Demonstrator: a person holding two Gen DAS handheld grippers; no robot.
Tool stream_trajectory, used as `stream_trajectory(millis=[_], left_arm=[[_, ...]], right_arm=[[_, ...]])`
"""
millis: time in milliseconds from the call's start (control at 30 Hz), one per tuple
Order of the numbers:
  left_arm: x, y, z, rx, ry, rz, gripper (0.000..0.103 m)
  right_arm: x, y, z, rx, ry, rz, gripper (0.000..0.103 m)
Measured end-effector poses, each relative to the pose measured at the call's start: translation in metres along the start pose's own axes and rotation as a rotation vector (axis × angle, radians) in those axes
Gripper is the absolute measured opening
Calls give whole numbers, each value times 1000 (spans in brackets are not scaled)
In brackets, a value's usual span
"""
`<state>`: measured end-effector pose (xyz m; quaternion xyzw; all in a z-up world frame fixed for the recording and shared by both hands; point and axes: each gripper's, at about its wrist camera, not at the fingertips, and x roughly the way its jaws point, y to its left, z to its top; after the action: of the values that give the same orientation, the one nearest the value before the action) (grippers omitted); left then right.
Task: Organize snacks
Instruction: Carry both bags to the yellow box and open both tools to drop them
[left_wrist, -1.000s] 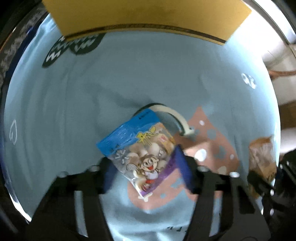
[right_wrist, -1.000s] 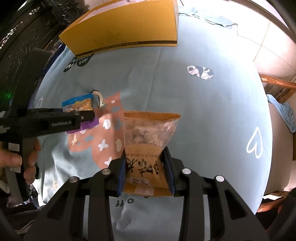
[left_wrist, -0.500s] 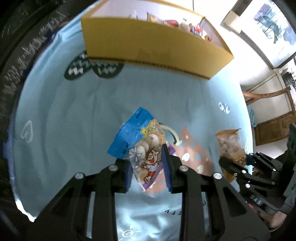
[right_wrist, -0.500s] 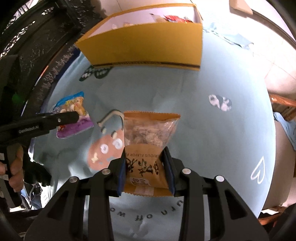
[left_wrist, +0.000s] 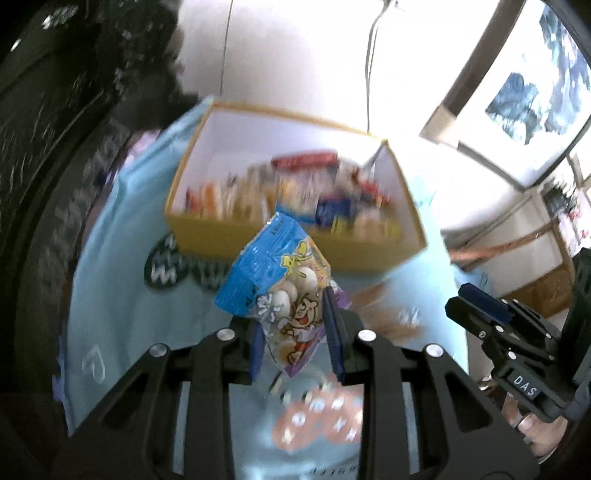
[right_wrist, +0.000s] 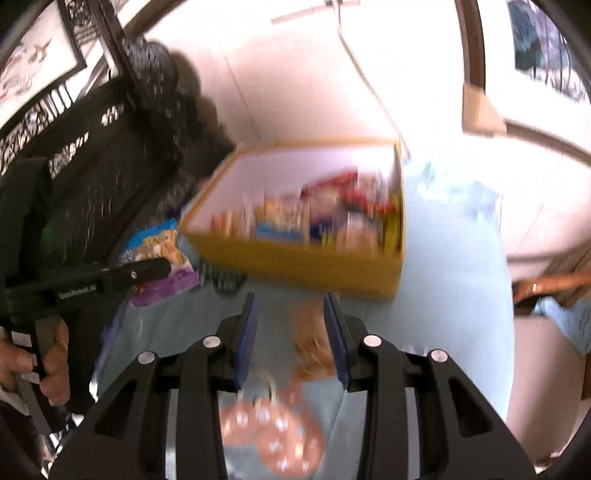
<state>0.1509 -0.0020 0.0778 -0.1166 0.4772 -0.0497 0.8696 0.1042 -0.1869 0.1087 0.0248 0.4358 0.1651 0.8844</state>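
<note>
Snack packet of blue-and-purple glossy film with a cartoon figure (left_wrist: 275, 284) hangs in the air over the light-blue patterned tablecloth (left_wrist: 122, 288), pinched at its lower purple end by the black left gripper (left_wrist: 293, 332), whose blue pads are pressed in on both sides. Its long axis runs from that pinched corner up and to the left, so the blue top seal points toward the yellow cardboard box (left_wrist: 207, 230) at the far edge of the table. I judge it light, soft and slippery, with puffed pieces inside that could crush. The flat sealed edge is the safer place to hold, not the belly.

In its own view the black right gripper (right_wrist: 291, 332) has its pads standing apart with a blurred orange-brown snack packet (right_wrist: 312, 343) between them, nearer the right pad. I cannot tell whether it is clamped, nor which way it points.

Beyond both, the box is open-topped and already crowded with upright packets, too smeared to identify.
</note>
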Motion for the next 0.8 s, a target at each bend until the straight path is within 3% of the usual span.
stream_trajectory(millis=[67,133,233,367,533,567,633,667,800], left_arm=[[8,-1,23,7,-16,17,28],[13,-1,32,4,-22,3,28],[23,-2,30,15,-8,1,28],[41,6,18,-4,31,-8,28],[50,12,6,-18,59,-4,28],[52,13,5,-21,64,-3,28],[53,15,2,-28,69,-6,28],[53,15,1,-28,70,-6,28],[50,16,-4,-26,71,-11,28]], right_arm=[[13,-4,19,5,7,1,37],[29,-12,22,1,67,-8,37],[57,-27,-4,-28,150,-71,64],[113,-34,-44,-103,290,-174,64],[156,-23,-57,-125,332,-164,64],[164,-21,-61,-135,353,-184,61],[178,-21,-69,-136,399,-192,40],[177,-19,-70,-148,392,-205,34],[149,-23,-62,-106,331,-174,31]])
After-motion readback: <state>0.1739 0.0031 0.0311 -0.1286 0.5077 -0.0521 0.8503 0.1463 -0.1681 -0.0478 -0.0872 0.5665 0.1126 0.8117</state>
